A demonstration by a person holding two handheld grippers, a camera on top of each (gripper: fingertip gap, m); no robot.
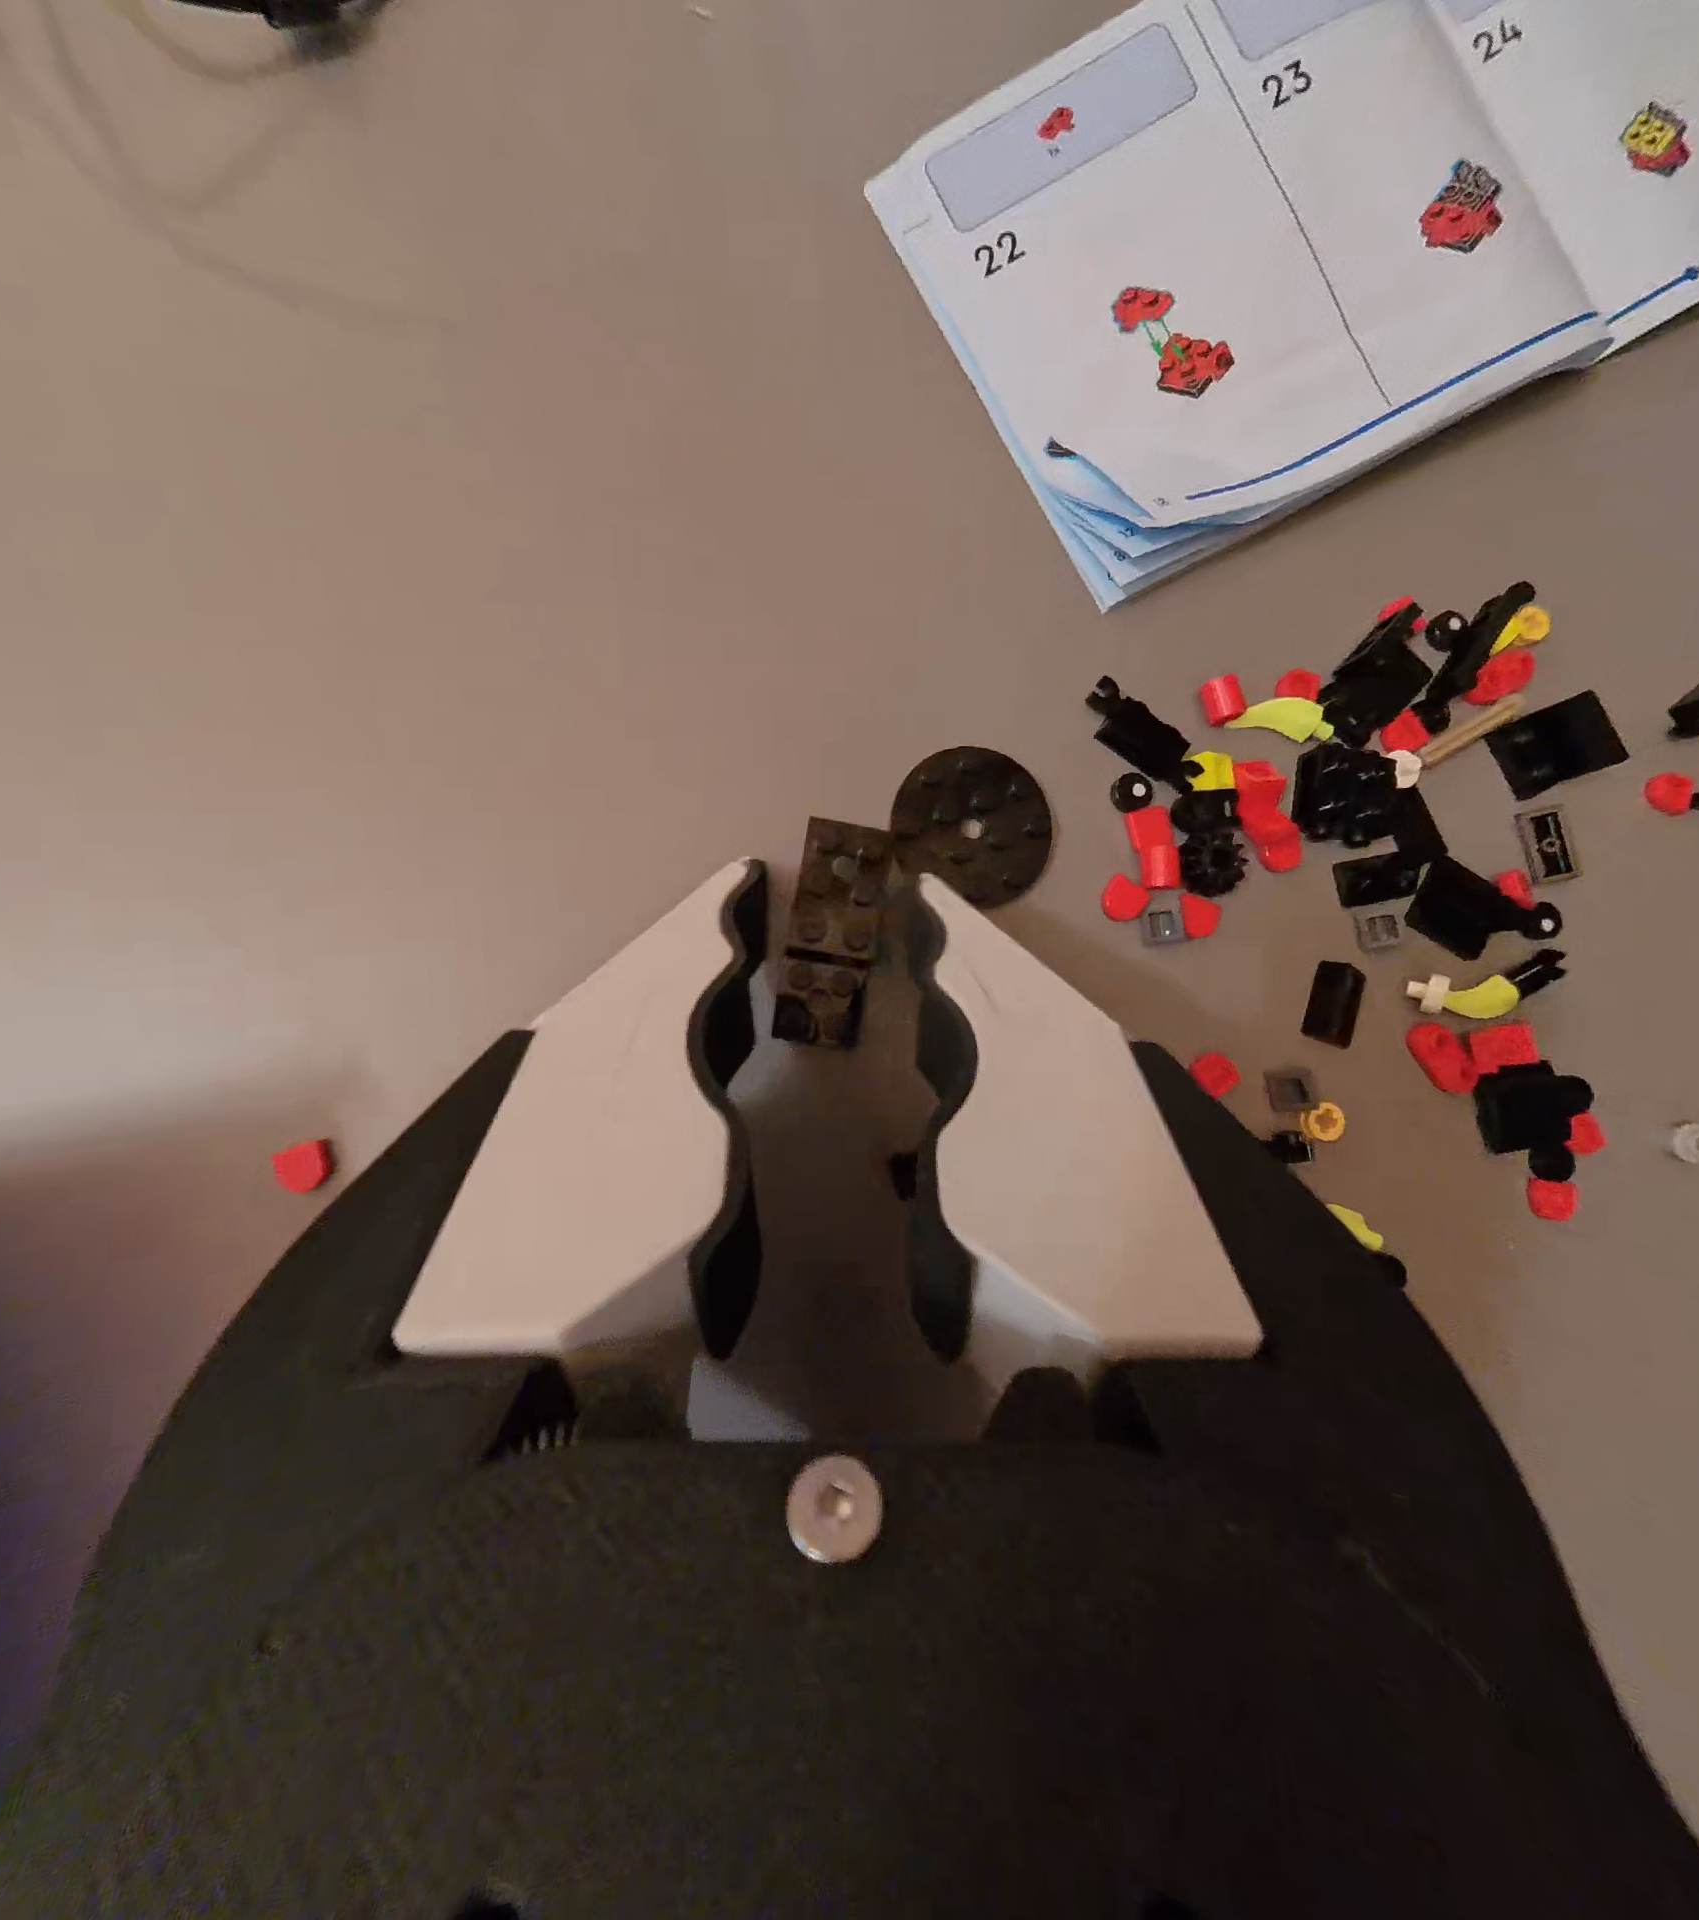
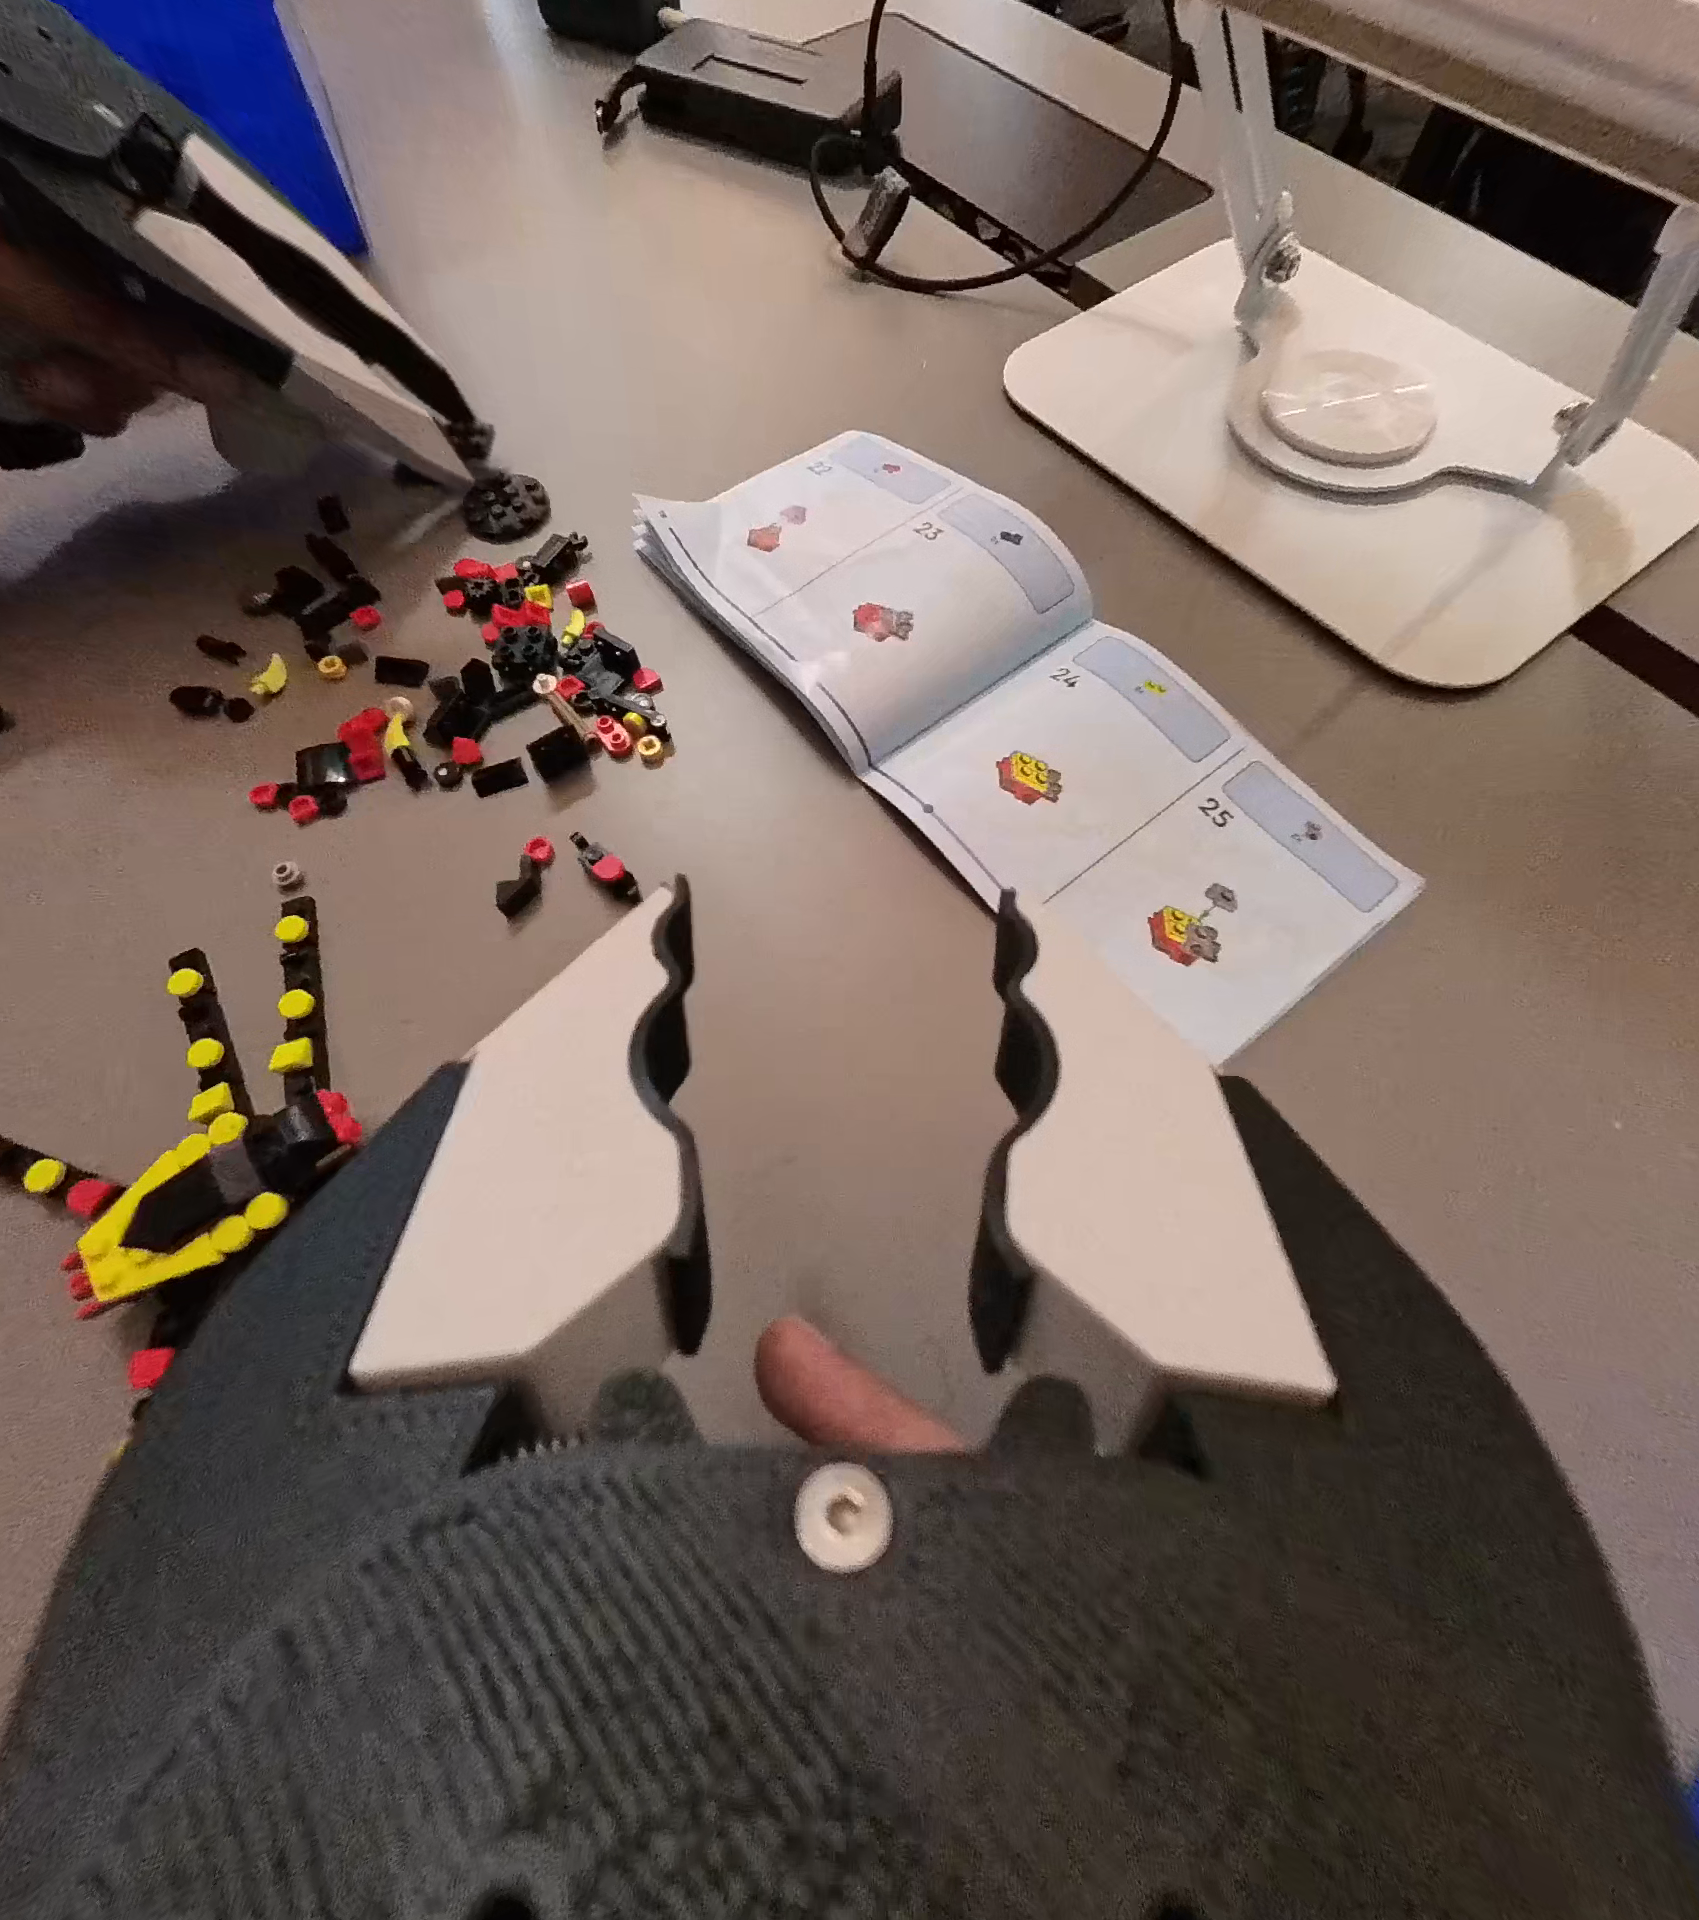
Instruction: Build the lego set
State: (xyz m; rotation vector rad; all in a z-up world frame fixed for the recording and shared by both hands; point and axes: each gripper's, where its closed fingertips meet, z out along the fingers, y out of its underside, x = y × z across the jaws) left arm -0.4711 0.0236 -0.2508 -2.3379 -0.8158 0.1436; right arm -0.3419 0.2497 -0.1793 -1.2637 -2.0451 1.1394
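Observation:
My left gripper [image 1: 837,876] is shut on a black stack of Lego plates [image 1: 829,951], held between its fingertips just left of a round black plate [image 1: 972,826] that lies on the table. The left gripper also shows in the right wrist view [image 2: 466,442], tips down over the round plate [image 2: 507,504]. My right gripper [image 2: 843,899] is open and empty above bare table. A partly built yellow, black and red model [image 2: 190,1195] lies to its left. A pile of loose black, red and yellow pieces [image 1: 1396,831] [image 2: 492,665] lies between the grippers.
An open instruction booklet [image 1: 1292,281] [image 2: 980,707] lies right of the pile. A white stand base [image 2: 1344,468] sits at the back right, with a black adapter and cable [image 2: 741,78] behind. One red piece [image 1: 303,1164] lies apart at the left. The gap from one gripper's tips to the other's is roughly 30 cm.

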